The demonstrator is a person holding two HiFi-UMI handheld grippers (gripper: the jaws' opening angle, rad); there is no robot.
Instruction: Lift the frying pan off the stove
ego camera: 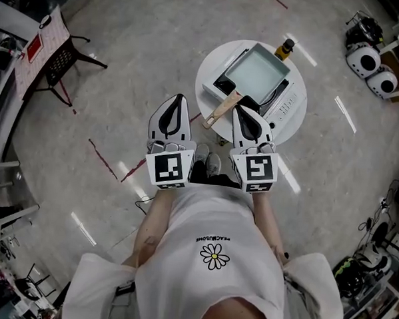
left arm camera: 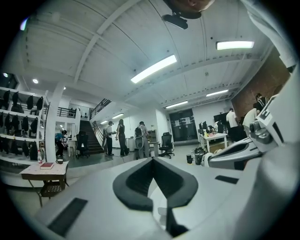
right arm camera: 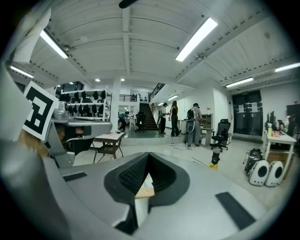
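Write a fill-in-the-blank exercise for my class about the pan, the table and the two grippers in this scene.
1. The frying pan rests on a white ____.
2. The pan's handle is made of ____.
3. The white table has a ____ top.
4. The left gripper and the right gripper hold nothing, and the fingers of each are ____.

Missing words: stove; wood; round; shut.

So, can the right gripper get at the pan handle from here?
Probably yes: the handle juts toward the right gripper with nothing between them, though its jaws are shut and must open first.
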